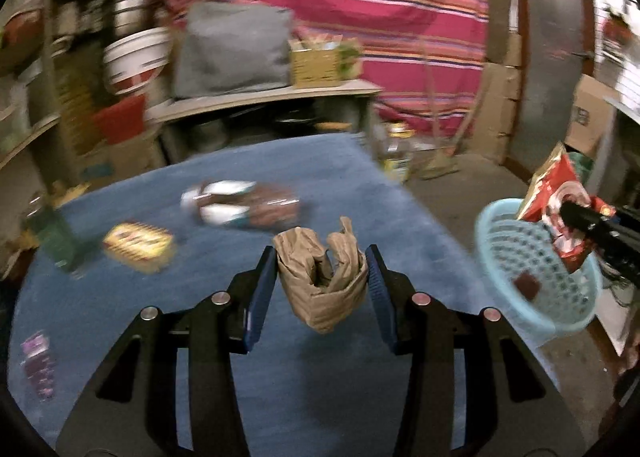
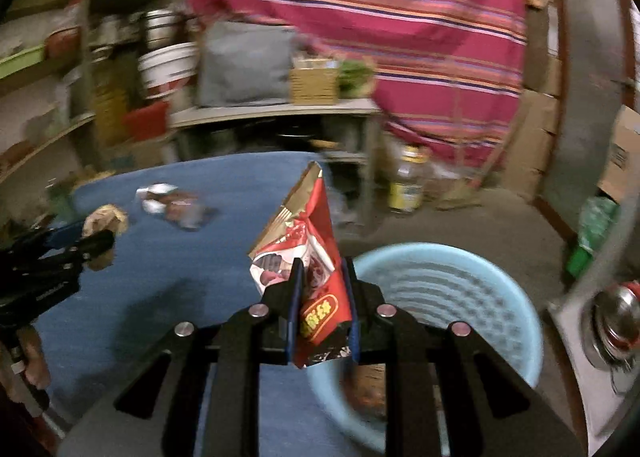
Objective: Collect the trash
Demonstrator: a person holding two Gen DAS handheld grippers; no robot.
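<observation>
Pinching a crumpled brown paper bag (image 1: 322, 281) in left tongs (image 1: 321, 257) above blue fuzzy tabletop (image 1: 200, 317); right tongs (image 2: 322, 269) clamping glossy red foil wrapper (image 2: 308, 253) beside round perforated pale-blue plastic basket (image 2: 516, 297).

Pale blue basket (image 2: 496, 285), striped magenta cloth (image 1: 360, 5)

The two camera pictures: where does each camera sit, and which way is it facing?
Left wrist: on the left gripper, looking forward along its jaws, shut on a paper bag over the blue cloth; right gripper at far right.
Right wrist: on the right gripper, jaws shut on a red wrapper beside the basket; left gripper and a hand at left.
Shared: cloth, basket, wrapper, bag.
</observation>
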